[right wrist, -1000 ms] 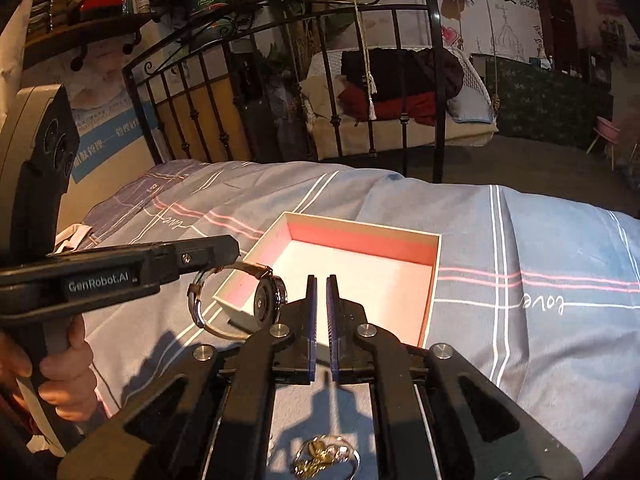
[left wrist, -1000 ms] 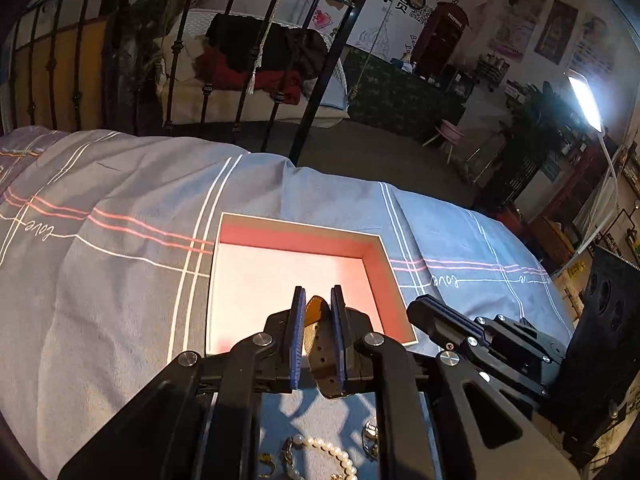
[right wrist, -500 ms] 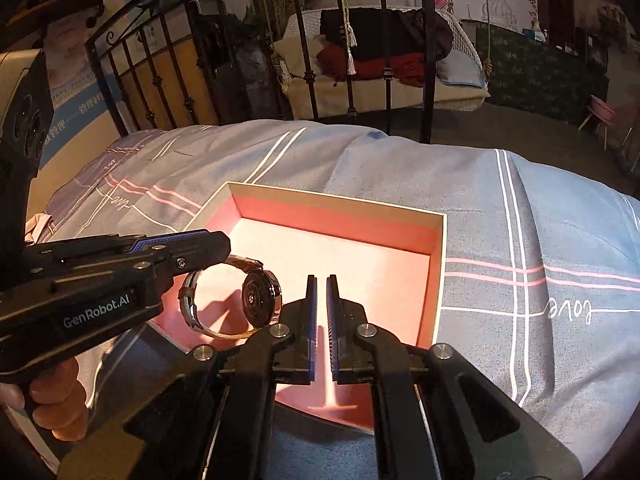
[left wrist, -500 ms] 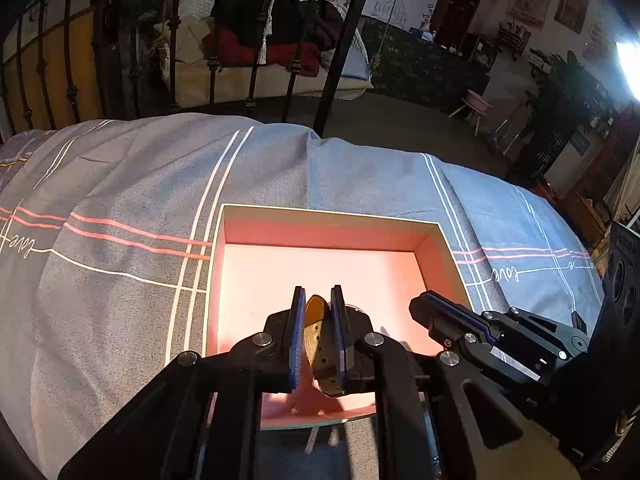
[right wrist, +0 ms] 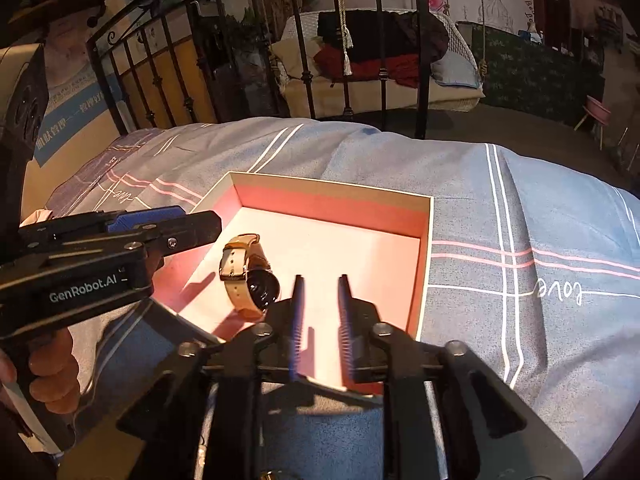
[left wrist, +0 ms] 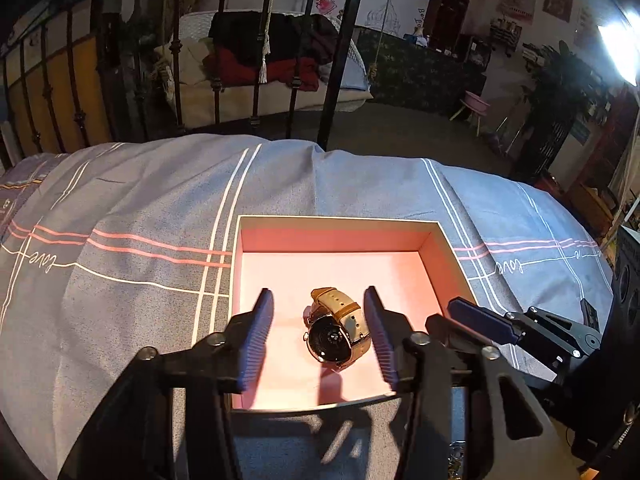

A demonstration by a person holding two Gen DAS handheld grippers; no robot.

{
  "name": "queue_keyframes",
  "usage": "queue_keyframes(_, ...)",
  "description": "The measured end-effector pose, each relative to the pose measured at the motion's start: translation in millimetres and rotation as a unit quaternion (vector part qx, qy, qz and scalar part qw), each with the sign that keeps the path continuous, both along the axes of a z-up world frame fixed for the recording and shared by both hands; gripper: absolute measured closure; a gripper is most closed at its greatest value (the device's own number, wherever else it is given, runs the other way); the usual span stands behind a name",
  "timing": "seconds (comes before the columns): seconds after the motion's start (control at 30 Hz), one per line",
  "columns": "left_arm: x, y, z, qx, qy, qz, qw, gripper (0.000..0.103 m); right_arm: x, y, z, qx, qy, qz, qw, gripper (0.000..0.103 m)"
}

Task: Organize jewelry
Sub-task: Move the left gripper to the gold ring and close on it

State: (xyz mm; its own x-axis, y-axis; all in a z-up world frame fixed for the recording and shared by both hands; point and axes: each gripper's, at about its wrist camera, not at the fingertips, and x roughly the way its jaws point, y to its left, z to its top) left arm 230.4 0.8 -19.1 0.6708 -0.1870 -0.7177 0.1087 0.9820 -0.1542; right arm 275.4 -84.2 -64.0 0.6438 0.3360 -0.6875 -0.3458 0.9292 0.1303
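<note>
While the watch [left wrist: 335,330] is lying in the box [left wrist: 444,248], the left claw [left wrist: 320,322], spread wide and empty, is best being lifted straight clear.

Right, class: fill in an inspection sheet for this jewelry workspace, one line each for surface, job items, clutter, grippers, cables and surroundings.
Surface: blue-grey bedspread with white and pink stripes and "love" script, lying rumpled on a bed.
Job items: open pink-lined box on the bedspread; tan-strap wristwatch resting on the box floor, touched by neither gripper.
Clutter: small metallic pieces, too dim to identify, at the bottom edge of both views.
Grippers: left gripper open wide, straddling the wristwatch; right gripper partly open and empty, over the box's near side.
Cables: nothing seen.
Surroundings: black iron bed rail, clothes piled on a cream couch, a bright lamp, wall posters.
</note>
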Motion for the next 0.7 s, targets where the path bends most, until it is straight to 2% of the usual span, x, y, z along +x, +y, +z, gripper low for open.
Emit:
queue_keyframes(0.03,-8,2,6,-0.002,-0.010,-0.001,1.0000,0.037,-9,-2,4,-0.003,-0.010,-0.002,1.000,0.036)
queue_keyframes(0.07,-16,4,10,-0.002,-0.018,-0.001,0.9998,0.032,-19,-5,9,-0.007,-0.025,-0.004,1.000,0.032)
queue_keyframes(0.17,-44,10,14,-0.004,-0.020,-0.008,0.9998,0.021,-50,-14,12,-0.007,-0.031,-0.002,0.999,0.032)
queue_keyframes(0.27,-77,16,-1,-0.008,-0.001,-0.033,0.9994,0.015,-85,-24,1,0.003,-0.017,-0.004,1.000,0.032)
queue_keyframes(0.3,-86,17,-8,0.000,0.003,-0.035,0.9994,0.015,-105,-29,-13,0.002,0.002,-0.006,1.000,0.032)
queue_keyframes(0.43,-116,19,-35,0.034,0.034,-0.048,0.9977,0.014,-133,-35,-38,0.011,0.037,-0.009,0.999,0.032)
queue_keyframes(0.57,-126,22,-57,0.053,0.064,-0.041,0.9957,0.016,-143,-33,-42,0.001,0.036,-0.004,0.999,0.032)
queue_keyframes(0.7,-125,17,-67,0.078,0.068,-0.047,0.9935,0.020,-140,-25,-44,-0.028,0.043,0.005,0.999,0.032)
